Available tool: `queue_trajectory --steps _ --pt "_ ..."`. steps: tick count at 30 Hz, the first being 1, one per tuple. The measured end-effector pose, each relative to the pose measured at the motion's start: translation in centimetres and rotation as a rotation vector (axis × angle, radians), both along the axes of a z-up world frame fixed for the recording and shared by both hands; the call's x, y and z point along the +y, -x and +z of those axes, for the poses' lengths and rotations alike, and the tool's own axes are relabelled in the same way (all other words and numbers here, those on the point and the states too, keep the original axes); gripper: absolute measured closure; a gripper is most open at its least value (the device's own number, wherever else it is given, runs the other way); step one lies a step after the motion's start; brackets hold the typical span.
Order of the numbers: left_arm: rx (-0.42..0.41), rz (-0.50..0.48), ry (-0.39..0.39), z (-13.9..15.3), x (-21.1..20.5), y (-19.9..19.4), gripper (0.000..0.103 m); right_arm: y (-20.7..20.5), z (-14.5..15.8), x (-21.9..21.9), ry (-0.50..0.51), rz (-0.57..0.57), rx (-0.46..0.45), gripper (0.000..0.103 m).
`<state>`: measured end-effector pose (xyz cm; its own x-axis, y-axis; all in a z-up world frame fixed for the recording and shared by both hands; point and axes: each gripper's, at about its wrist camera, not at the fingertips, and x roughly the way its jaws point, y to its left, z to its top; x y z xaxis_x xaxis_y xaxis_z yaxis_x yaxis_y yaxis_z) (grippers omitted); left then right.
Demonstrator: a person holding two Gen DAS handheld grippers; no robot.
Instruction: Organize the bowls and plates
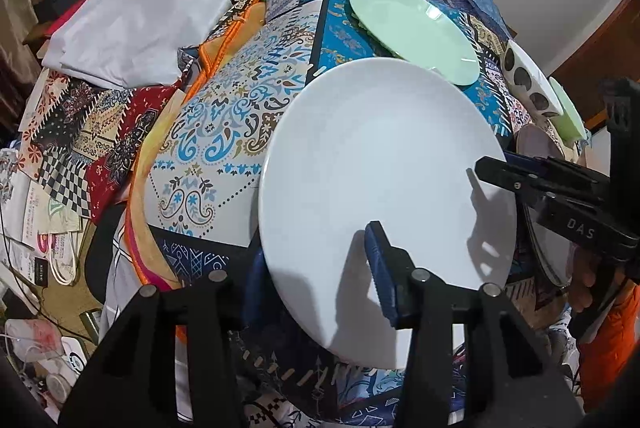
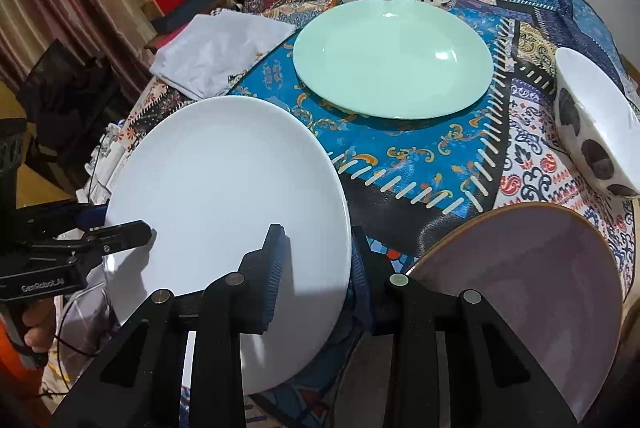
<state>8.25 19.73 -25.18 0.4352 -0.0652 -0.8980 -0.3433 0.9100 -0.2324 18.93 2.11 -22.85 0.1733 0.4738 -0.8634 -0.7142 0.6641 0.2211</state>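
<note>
A large white plate (image 1: 384, 164) (image 2: 224, 188) lies near the front of the patchwork-covered table (image 1: 224, 116), and both grippers straddle its rim. My left gripper (image 1: 316, 252) has one finger over the plate's near left rim and the other beneath it, the jaws still standing apart, so it is open; the right wrist view shows it at the left (image 2: 132, 228). My right gripper (image 2: 316, 232) is shut on the plate's near right rim, one pad on top and one underneath; it also shows at the right of the left wrist view (image 1: 492, 168).
A mint green plate (image 2: 392, 56) (image 1: 412, 32) sits behind the white one. A white bowl with dark dots (image 2: 596, 132) lies tilted at the right, and a lilac plate with a brown rim (image 2: 528, 288) is close beside my right gripper. A folded white cloth (image 1: 132, 32) lies at the back left.
</note>
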Motion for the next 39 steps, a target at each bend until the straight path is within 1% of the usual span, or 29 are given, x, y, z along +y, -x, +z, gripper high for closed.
queue_trajectory --steps 10,14,24,27,39 --pt "-0.033 -0.005 -0.001 1.5 -0.7 -0.4 0.058 0.1 1.4 -1.3 -0.027 -0.032 -0.027 0.073" --pt "-0.056 -0.018 -0.024 2.5 -1.3 -0.7 0.060 0.0 2.1 -2.1 -0.036 -0.049 -0.042 0.073" --pt "-0.095 -0.047 -0.040 4.3 -2.8 -1.8 0.060 -0.1 4.1 -4.2 -0.068 -0.093 -0.086 0.073" --pt "-0.111 -0.066 -0.058 4.9 -3.6 -2.0 0.060 -0.2 4.6 -4.9 -0.079 -0.110 -0.097 0.073" --pt "-0.149 -0.125 -0.056 6.5 -6.6 -3.5 0.060 -0.4 5.7 -8.6 -0.096 -0.183 -0.109 0.073"
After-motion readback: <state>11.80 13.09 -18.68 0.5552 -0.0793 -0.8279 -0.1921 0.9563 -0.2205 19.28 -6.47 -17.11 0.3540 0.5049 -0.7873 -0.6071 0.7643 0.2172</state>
